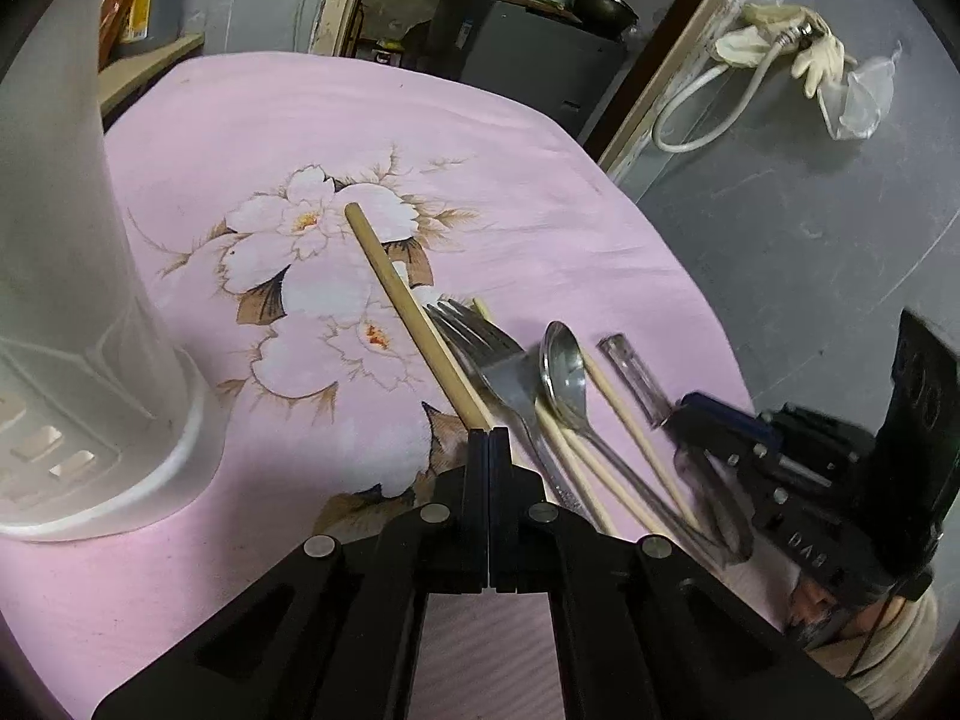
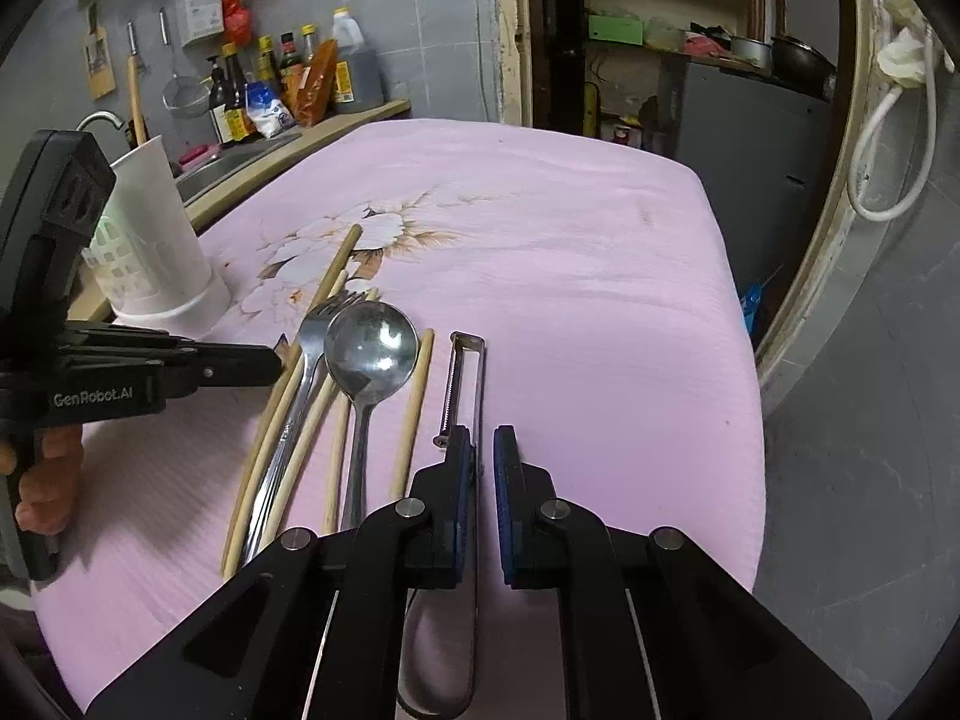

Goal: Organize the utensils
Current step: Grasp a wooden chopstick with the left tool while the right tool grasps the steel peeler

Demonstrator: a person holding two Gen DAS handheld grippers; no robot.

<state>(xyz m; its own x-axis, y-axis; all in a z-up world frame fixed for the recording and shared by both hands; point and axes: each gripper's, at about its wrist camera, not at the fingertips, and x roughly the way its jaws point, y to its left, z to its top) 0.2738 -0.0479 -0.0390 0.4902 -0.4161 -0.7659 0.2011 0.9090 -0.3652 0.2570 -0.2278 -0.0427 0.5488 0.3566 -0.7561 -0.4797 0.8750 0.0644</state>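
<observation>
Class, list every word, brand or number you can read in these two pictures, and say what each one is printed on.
"GenRobot.AI": white letters on the side of the left gripper, right wrist view.
Raised letters on the right gripper, left wrist view: upside down, not surely readable.
Labels on the bottles and packets by the sink: too small and blurred.
Stamp on the fork handle: too small.

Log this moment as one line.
left gripper: jaws shut on chopstick | right gripper: jaws narrowly apart at peeler | fork, spoon: lying on pink tablecloth
</observation>
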